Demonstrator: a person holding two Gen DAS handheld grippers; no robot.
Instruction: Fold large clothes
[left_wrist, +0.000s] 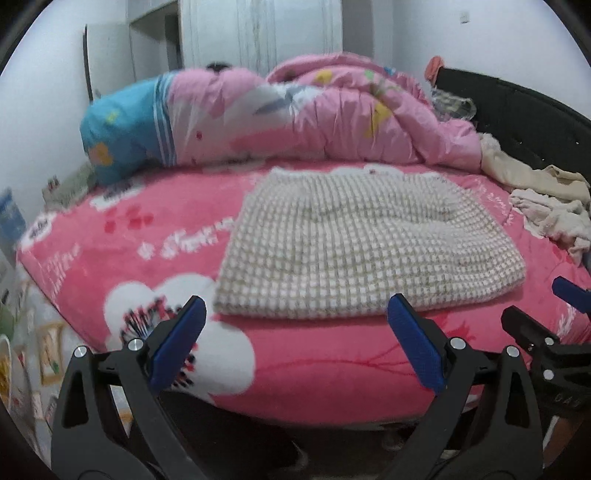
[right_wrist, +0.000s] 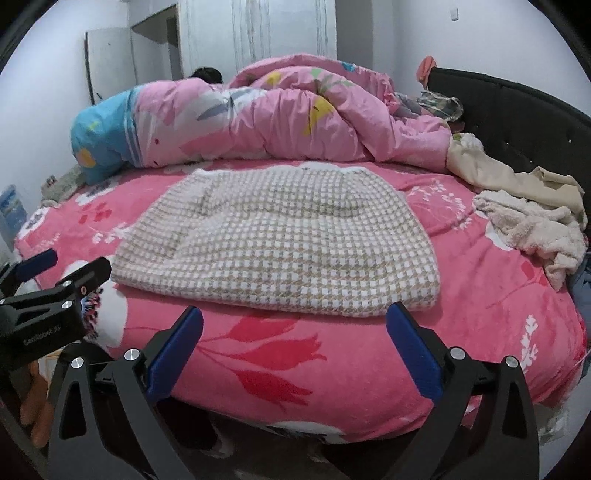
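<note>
Two grippers hang over the near edge of the bed, both with jaws spread wide and nothing between them. The left gripper (left_wrist: 295, 325) and the right gripper (right_wrist: 295, 332) each look forward at the same thing — a folded checked garment (right_wrist: 277, 243) lying flat on the pink floral bedspread (right_wrist: 258, 362), clear of both sets of jaws.

From the left gripper the garment sits at twelve to one o'clock, its near hem just beyond the fingertips; from the right gripper it lies at eleven to twelve o'clock. Its long axis runs side to side, roughly nine to three, parallel to the bed's near edge, so each hand stands close to one near corner: the left nearer the corner at nine, the right nearer the one at three. Neither is clearly closer overall.

The fabric looks thick and woolly, woven in a small beige-and-white check, with soft rounded edges and a doubled layer at the near hem. The bedspread is plush fleece. At twelve o'clock, far back, a puffy pink quilt (right_wrist: 277, 122) is heaped with a blue pillow (right_wrist: 99, 144) at ten; at two o'clock lies a crumpled pile of cream clothes (right_wrist: 532, 221) beside the dark headboard (right_wrist: 517, 122) — likely the next pieces to fold.
</note>
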